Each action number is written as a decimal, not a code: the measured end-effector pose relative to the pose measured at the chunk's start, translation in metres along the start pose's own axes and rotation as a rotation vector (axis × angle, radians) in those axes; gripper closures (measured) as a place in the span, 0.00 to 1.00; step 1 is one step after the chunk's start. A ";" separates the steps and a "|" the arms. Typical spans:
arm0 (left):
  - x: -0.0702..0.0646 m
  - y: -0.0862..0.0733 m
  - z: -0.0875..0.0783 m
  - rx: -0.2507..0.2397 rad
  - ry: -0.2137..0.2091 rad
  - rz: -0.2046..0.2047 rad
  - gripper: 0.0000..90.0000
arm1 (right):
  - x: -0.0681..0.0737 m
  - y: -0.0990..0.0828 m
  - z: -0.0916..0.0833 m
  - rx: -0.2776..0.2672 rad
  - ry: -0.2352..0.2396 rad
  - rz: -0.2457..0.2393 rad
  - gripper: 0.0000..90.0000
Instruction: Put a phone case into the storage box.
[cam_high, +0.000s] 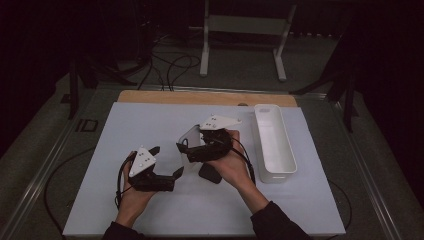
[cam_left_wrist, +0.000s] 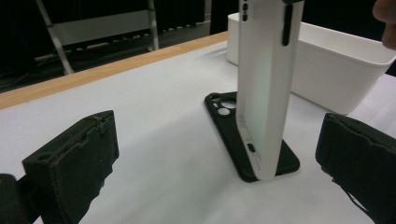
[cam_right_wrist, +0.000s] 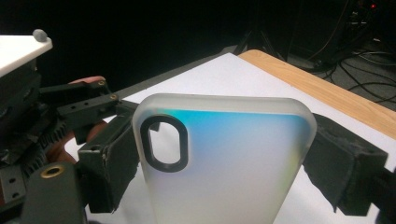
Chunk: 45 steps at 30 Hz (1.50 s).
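Two cases are lying close: a frosted case is standing upright, pinched by the right gripper over a black case on the mat. The left gripper is hanging spread, empty. Tilting risks slipping the frosted case loose.

I find the high view dim and soft; only the white mat is lit, from overhead, and the surroundings from nine through three o'clock fall to black. My left gripper view is sharper, though its near jaws blur. In my right gripper view the frosted case shows a blue-green sheen.
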<state>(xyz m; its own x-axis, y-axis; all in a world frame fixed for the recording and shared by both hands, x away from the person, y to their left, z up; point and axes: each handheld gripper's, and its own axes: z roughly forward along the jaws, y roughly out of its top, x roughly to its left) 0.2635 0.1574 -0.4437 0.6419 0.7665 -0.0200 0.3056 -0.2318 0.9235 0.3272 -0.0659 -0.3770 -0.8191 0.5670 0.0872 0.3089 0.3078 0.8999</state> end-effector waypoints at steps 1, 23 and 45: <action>0.001 -0.001 -0.001 0.000 0.003 -0.002 0.00 | 0.000 0.000 0.000 0.000 -0.002 -0.002 0.19; 0.027 -0.029 -0.030 0.000 0.045 0.003 0.00 | -0.016 0.002 -0.006 -0.002 -0.047 0.012 0.19; 0.036 -0.064 -0.051 -0.003 0.072 0.014 0.00 | -0.046 0.007 -0.022 -0.021 -0.132 0.045 0.19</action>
<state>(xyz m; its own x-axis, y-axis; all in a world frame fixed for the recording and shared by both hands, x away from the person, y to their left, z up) 0.2311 0.2298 -0.4839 0.5935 0.8046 0.0205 0.2948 -0.2410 0.9247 0.3566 -0.1071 -0.3656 -0.7337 0.6756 0.0720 0.3327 0.2650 0.9050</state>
